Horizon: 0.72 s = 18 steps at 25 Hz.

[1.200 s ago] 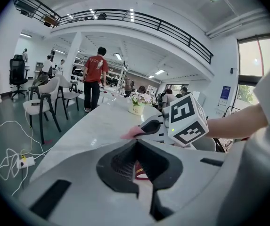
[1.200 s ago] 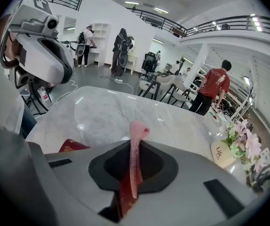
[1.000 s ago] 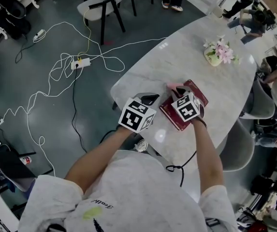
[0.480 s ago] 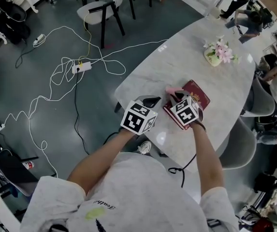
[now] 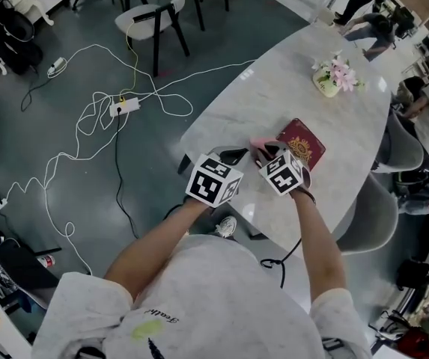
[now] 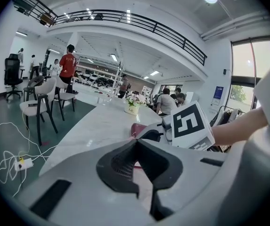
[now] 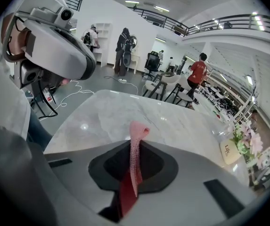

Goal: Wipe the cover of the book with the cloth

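R gripper is clamped on a pink waffle-textured cloth; the cloth stands up from betw. the jaws, its top end folded over. In the head view R gripper sits at frame centre, w/ the cloth bunched at its tip, at the left corner of the dark red hardcover book w/ gold emblem. The book lies flat on the white marble oval table, just right of centre, near the table's lower edge.

L gripper has its jaws together, nothing gripped. In the head view L gripper is just left of R gripper, at the table's near edge.

Container: a small cream ceramic pot in the upper right of the head view, well apart from the book, holds pink and white flowers. The same pot shows at the right edge of the right gripper view.

Vs 1.0 s ago: R gripper's marker cube covered the book's near half; it now sits at the book's lower-left edge and most of the cover shows. The cloth has stayed at the book's left corner. L gripper has stayed in about the same spot.
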Motion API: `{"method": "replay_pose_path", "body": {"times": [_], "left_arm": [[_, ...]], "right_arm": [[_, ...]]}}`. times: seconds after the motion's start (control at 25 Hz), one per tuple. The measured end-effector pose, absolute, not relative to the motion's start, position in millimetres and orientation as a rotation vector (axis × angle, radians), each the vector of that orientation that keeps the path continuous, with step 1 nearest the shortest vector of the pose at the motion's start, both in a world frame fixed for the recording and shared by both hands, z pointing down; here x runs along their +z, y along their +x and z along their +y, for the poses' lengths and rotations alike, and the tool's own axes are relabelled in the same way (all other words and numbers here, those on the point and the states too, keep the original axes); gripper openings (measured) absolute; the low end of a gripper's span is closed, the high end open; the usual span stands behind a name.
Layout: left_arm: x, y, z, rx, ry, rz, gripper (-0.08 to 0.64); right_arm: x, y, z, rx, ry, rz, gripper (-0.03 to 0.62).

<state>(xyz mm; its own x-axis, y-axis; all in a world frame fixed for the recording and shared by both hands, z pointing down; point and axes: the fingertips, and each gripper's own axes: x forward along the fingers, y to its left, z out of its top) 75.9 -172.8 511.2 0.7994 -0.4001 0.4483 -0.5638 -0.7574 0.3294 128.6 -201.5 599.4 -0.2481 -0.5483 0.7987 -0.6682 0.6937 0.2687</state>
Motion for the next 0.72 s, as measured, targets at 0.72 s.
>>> {"method": "replay_pose_path", "body": {"times": [0.72], "left_arm": [[502.3,50.9,-145.6,0.472,2.565,-0.655,0.006]], "right_arm": [[591.4,92.1,-163.2,0.172,0.983,-1.917,0.018]]}}
